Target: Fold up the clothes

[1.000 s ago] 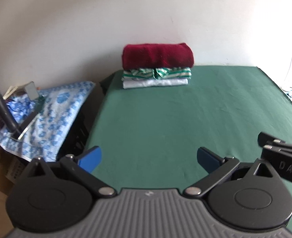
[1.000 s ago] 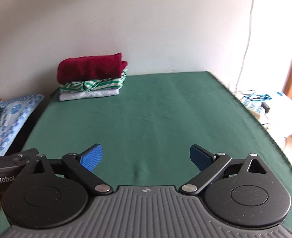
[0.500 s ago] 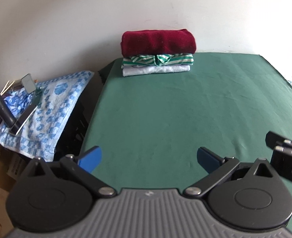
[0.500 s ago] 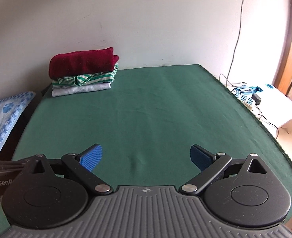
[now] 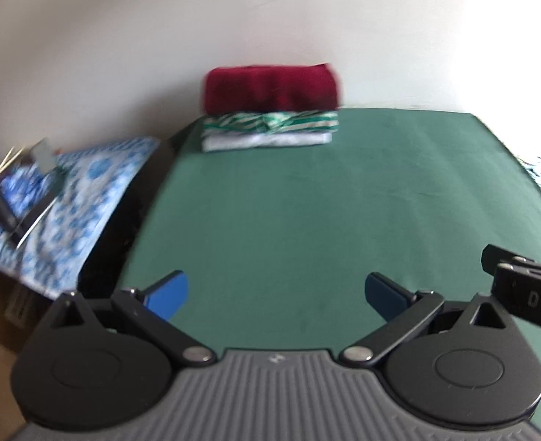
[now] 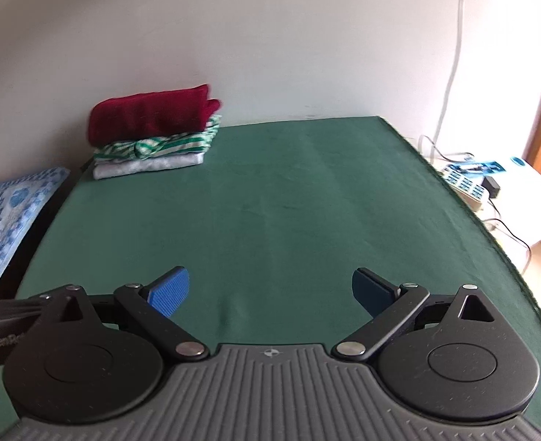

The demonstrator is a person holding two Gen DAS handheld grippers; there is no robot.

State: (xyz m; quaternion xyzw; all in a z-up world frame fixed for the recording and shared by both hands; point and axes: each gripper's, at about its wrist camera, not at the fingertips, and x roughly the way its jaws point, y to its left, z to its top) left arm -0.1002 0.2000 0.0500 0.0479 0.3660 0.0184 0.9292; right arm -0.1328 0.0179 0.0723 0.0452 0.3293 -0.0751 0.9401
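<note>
Both the left gripper (image 5: pixel 276 292) and the right gripper (image 6: pixel 270 288) hang spread wide and empty over the bare green cloth (image 6: pixel 288 213). The folded stack (image 6: pixel 152 136) sits at the far left corner by the wall: a red piece on top, green-striped under it, and what looks like white at the bottom. A blue-patterned cloth (image 5: pixel 75 198) lies left of the table.

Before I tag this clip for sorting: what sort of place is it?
Probably a room at home: folded clothes stacked on a green-covered table by a plain wall, a power strip with cables alongside.
</note>
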